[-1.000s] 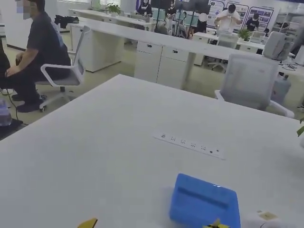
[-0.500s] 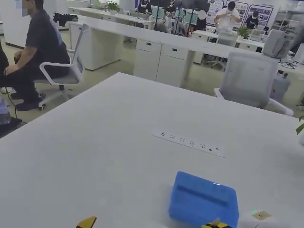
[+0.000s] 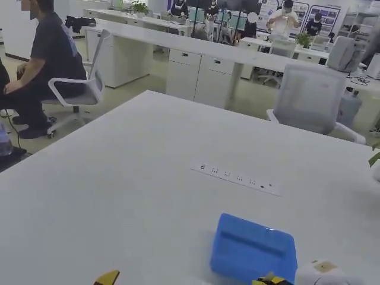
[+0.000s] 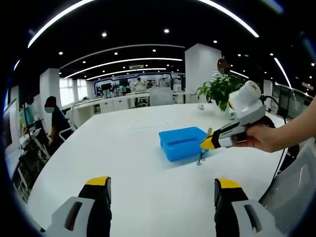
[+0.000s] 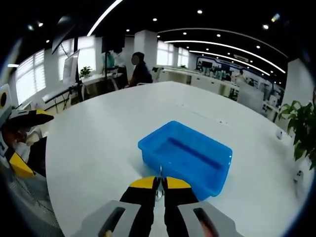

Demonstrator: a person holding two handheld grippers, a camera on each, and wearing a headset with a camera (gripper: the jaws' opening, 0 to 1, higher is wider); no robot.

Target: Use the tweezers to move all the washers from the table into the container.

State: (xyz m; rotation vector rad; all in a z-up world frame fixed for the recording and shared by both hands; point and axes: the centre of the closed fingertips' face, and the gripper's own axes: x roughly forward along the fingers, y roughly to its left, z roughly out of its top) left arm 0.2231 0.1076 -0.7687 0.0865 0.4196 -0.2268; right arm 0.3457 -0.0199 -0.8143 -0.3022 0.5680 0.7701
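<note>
Gripping the tweezers (image 4: 201, 156), the right gripper (image 5: 159, 185) has its jaws shut tight on them. In the left gripper view they hang tip-down just beside the near corner of the container (image 4: 181, 152). Tip is at or v. close to the bench (image 3: 119, 196); can't tell if touching. Left gripper (image 4: 163, 182) has its jaws wide apart w/ nothing between, low over the bench on the person's side. Container is blue, open-topped, looks empty, and sits just past the tweezer tips. Washers too small to pick out.

Step in hand, as I read it: pick up a washer w/ the tweezers. To do it well:
- Hold the squeeze even so the tweezers don't swivel in the jaws.
- Come down steep. Washers are prob. flat and thin, so catch an edge or the hole.
- Lift clear of the container wall before letting go.
- Left gripper could steady the container if it slides.

Farther back, a power strip (image 3: 236, 177) lies well clear.
</note>
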